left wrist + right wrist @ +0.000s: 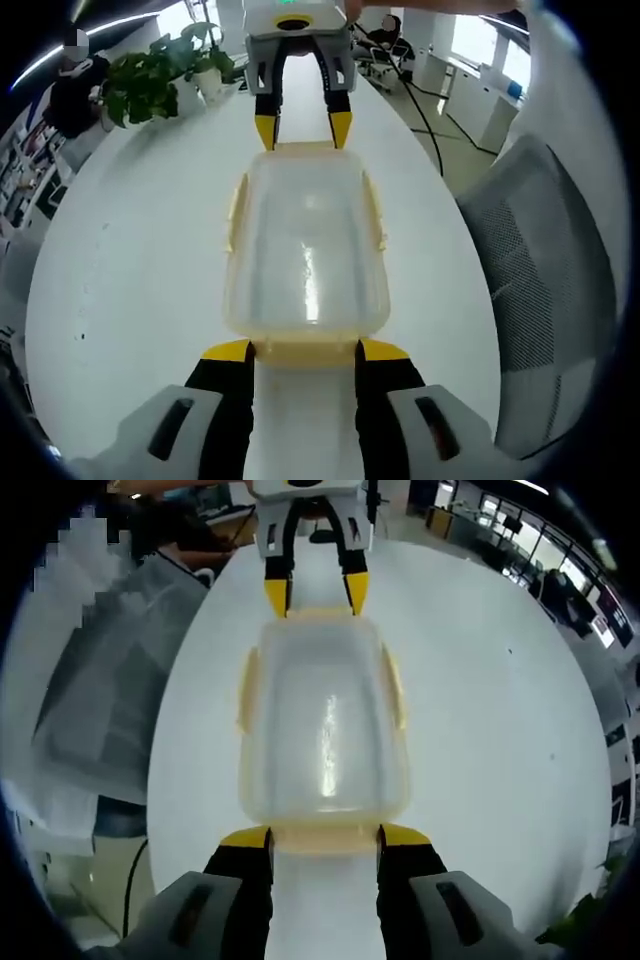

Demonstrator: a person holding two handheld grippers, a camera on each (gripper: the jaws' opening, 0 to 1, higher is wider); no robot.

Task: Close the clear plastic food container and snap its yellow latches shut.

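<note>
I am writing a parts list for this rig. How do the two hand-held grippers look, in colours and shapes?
Both look alike. The left hand-held gripper has two black jaws with yellow tips, rising from pale grey housings with dark slots. The right hand-held gripper has the same black jaws, yellow tips and grey housings. Seen from the front in the other view, each has a white body above its jaws.

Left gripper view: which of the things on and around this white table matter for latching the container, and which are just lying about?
In the job:
- clear container with lid on
- yellow latches, near end
- left tool, jaws open at that end
- right tool, jaws open at the far end

Lying about:
- potted plant
- mesh chair
- floor cable
- white table
</note>
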